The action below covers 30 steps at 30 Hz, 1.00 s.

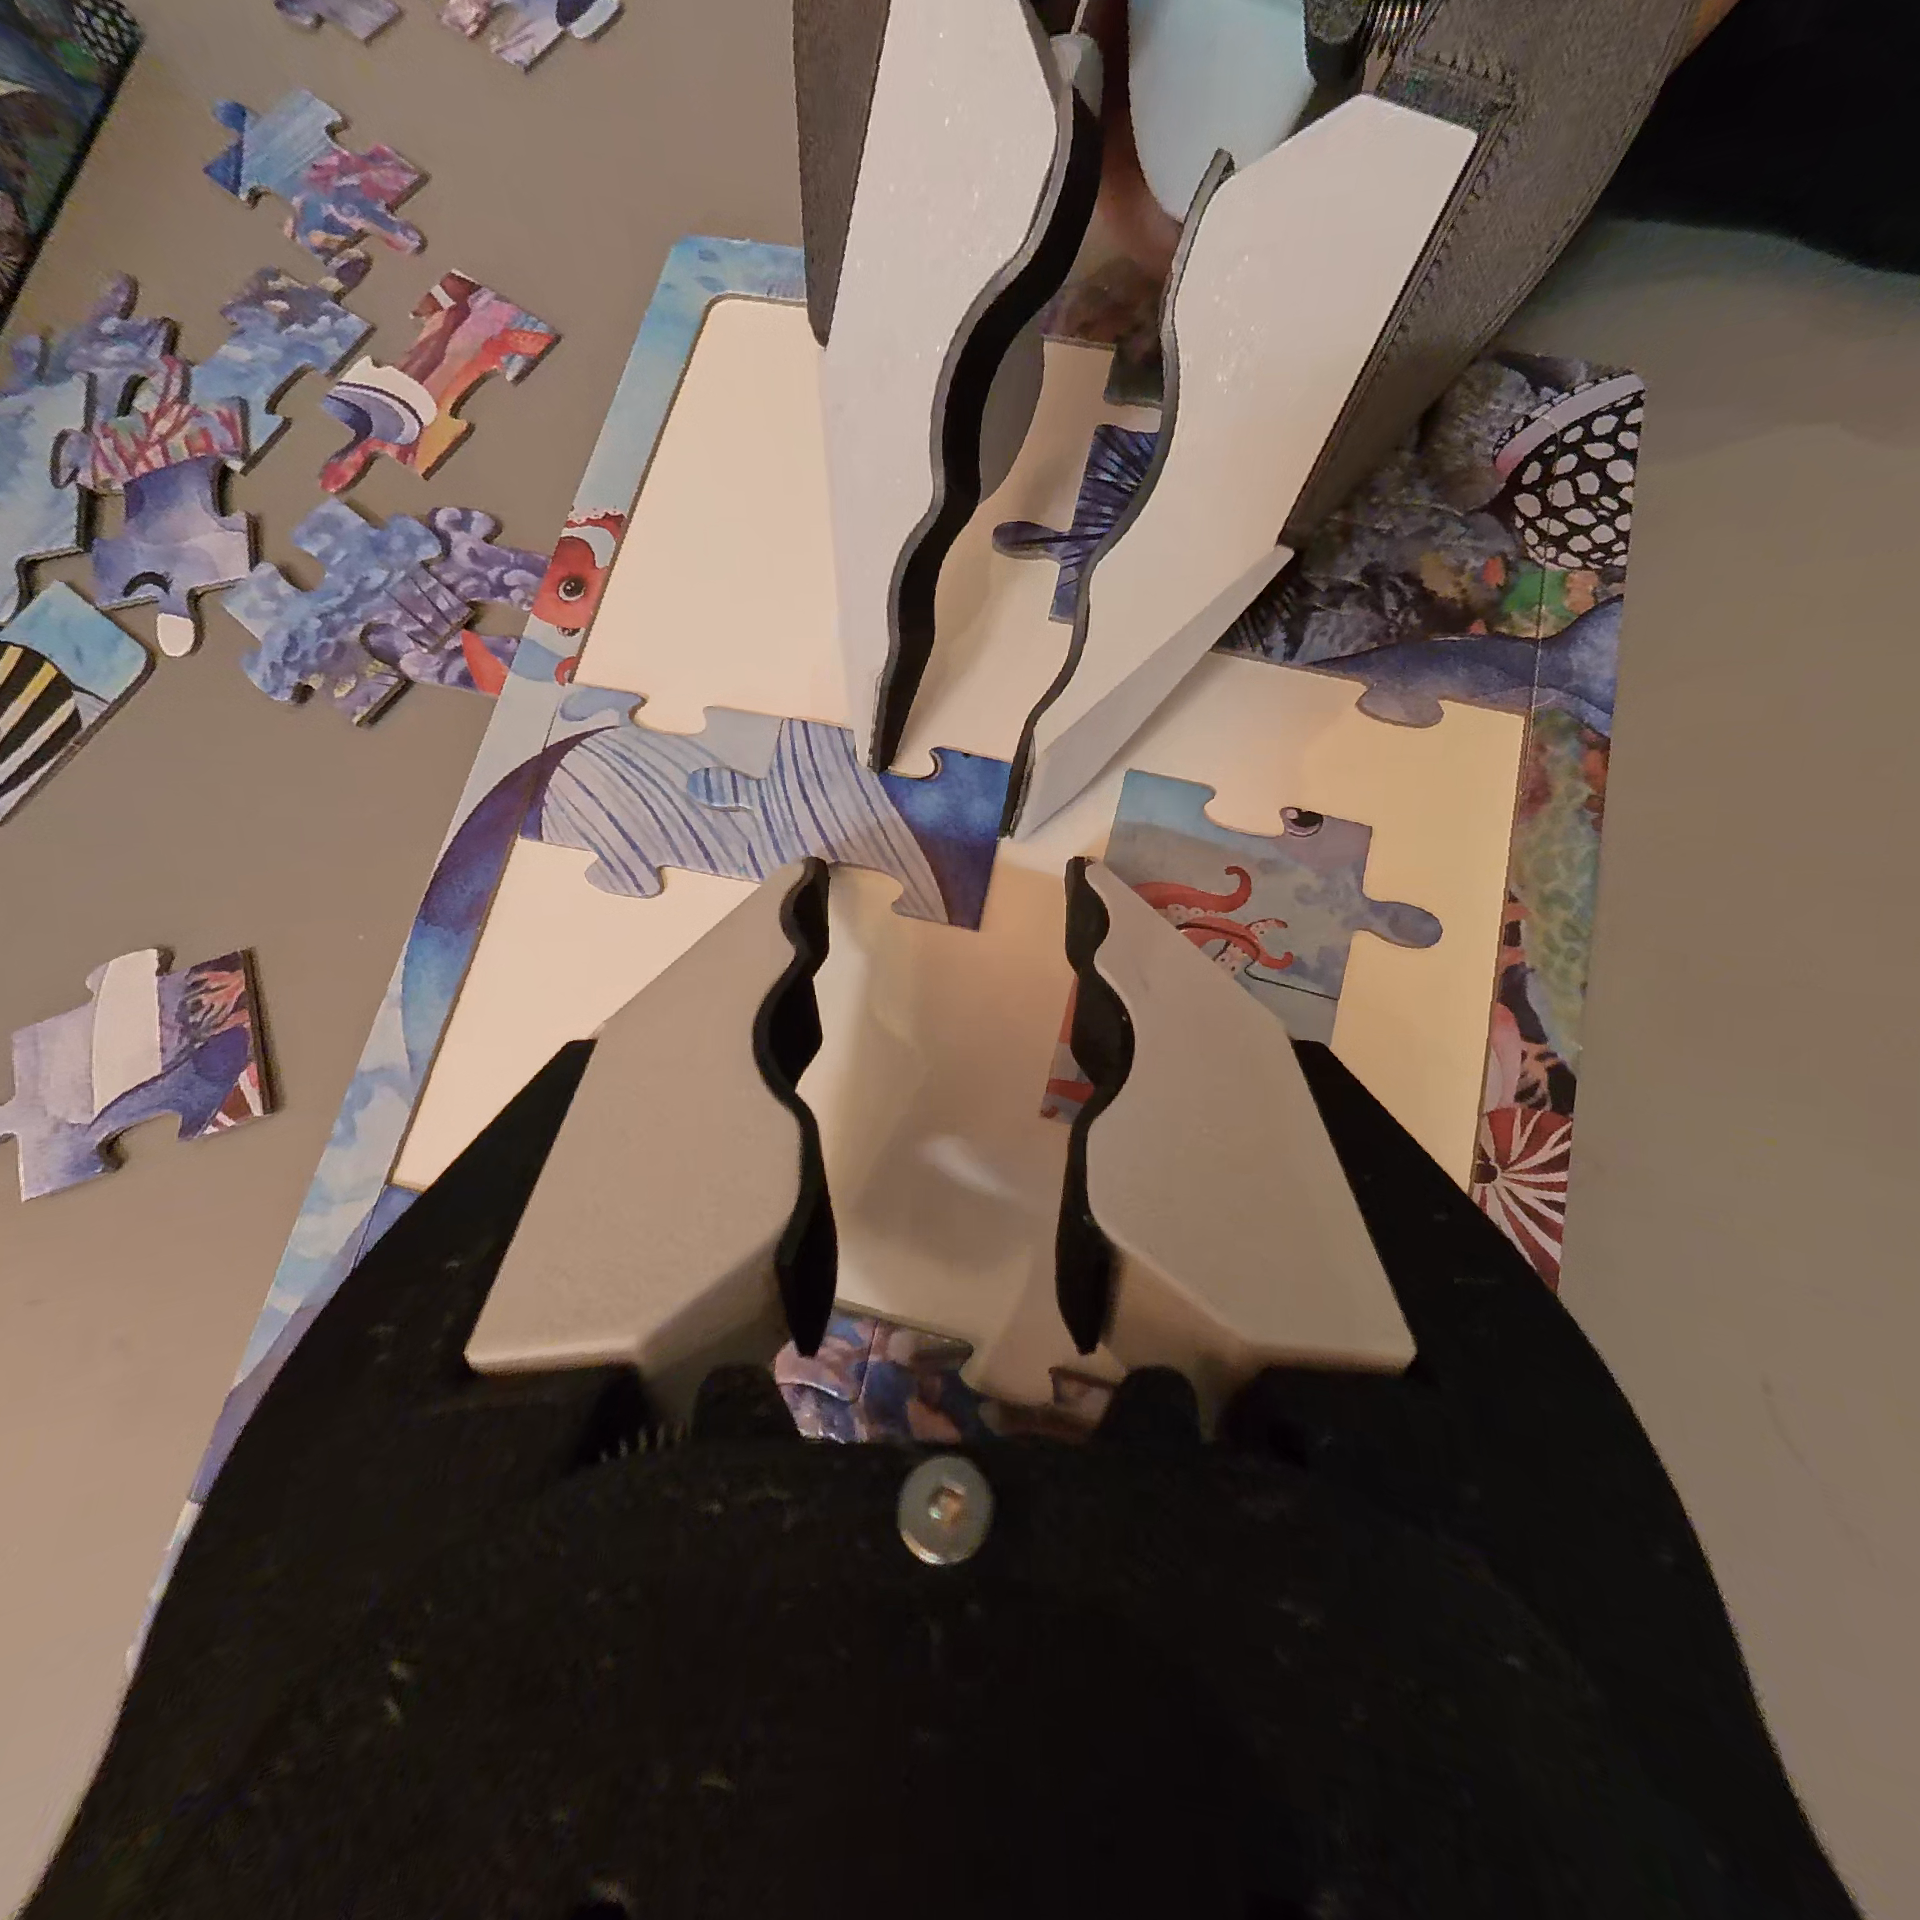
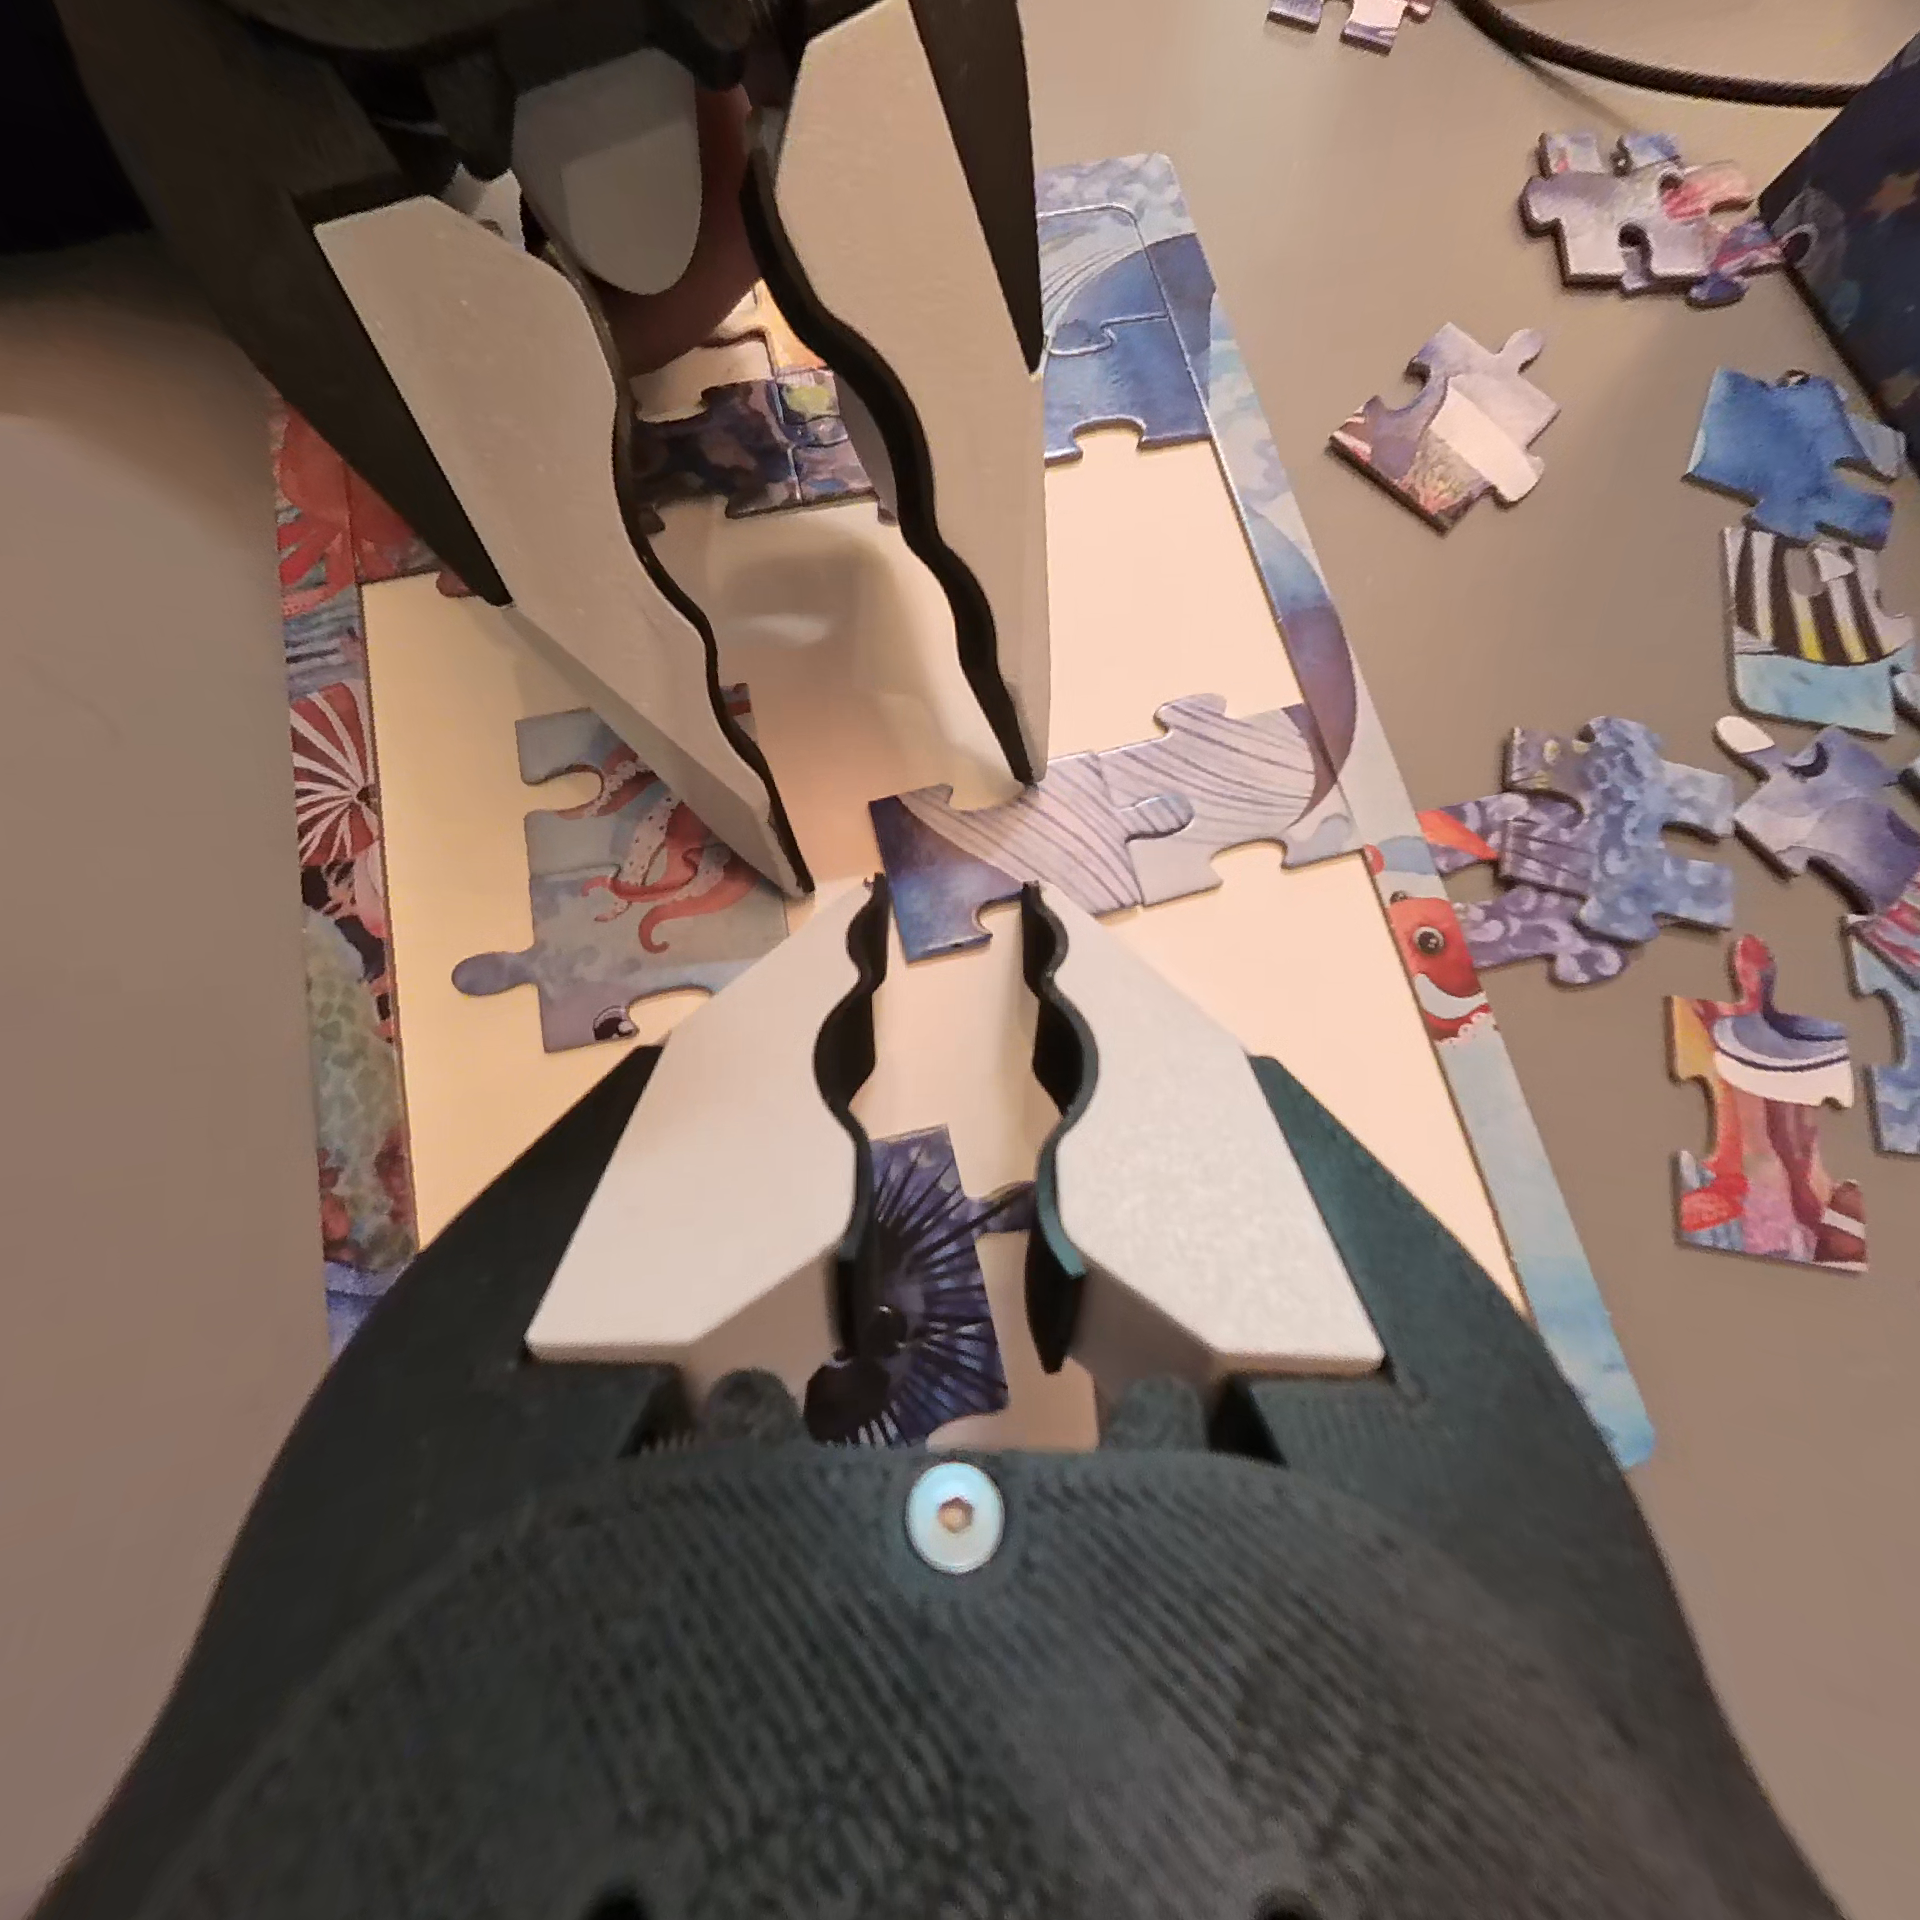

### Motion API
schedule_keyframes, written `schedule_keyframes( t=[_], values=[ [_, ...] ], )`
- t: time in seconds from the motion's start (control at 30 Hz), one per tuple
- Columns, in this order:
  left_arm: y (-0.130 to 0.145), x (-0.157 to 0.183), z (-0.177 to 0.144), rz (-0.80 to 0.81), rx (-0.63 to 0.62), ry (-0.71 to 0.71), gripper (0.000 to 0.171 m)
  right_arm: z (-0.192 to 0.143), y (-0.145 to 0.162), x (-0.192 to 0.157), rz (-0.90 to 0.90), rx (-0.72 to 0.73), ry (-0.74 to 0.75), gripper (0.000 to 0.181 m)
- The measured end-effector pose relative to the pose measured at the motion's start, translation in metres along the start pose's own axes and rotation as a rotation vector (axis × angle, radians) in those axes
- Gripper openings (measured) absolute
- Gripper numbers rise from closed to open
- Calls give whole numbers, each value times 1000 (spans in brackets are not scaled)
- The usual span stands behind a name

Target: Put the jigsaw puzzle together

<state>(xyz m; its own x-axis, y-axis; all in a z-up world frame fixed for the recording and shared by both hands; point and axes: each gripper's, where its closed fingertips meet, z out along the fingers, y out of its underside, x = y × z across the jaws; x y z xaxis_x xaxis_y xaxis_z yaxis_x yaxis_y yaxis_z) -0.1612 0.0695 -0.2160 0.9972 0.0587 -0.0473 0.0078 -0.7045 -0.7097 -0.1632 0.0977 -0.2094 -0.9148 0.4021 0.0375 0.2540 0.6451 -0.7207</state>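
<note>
While both grippers are held tip to tip over the puzzle tray (image 1: 1558, 935):
Left gripper (image 1: 945, 878): held apart, nothing gripped.
Right gripper (image 2: 951, 899): narrowly parted, empty.
Whale piece (image 1: 935, 831): laid in the tray, between the tips.
Loose pieces (image 1: 312, 520): scattered on the table (image 1: 312, 831) beside the tray.

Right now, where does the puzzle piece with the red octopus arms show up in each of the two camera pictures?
Left wrist view: the octopus piece lies right of centre, inside the puzzle tray, just right of the left gripper.
Right wrist view: the octopus piece lies left of centre, partly behind the other gripper's finger.
Shared landmark: the striped blue whale pieces across the tray's middle.
</note>
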Motion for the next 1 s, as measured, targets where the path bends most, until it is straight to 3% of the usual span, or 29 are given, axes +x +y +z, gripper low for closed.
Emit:
schedule_keyframes(
  t=[0.1, 0.23, 0.37, 0.53, 0.7, 1.0],
  values=[
    [0, 0, 0, 0, 0, 0, 45, -1, -7, 3, 3, 38, 19, 22],
    [0, 0, 0, -2, -1, 2, 45, 2, -21, 27, 61, 88, 113, 0],
    [1, 0, 0, -2, -3, 3, 44, 16, -14, 36, 94, 22, 135, 0],
    [1, 0, 0, -3, -4, 1, 44, 7, -16, 46, 91, 30, 215, 0],
    [1, 0, 0, -3, -3, -4, 46, 8, -9, 36, 161, 35, 97, 0],
    [1, -2, 0, -9, -3, -8, 48, 8, -8, 31, 142, 32, 96, 0]
  ],
)
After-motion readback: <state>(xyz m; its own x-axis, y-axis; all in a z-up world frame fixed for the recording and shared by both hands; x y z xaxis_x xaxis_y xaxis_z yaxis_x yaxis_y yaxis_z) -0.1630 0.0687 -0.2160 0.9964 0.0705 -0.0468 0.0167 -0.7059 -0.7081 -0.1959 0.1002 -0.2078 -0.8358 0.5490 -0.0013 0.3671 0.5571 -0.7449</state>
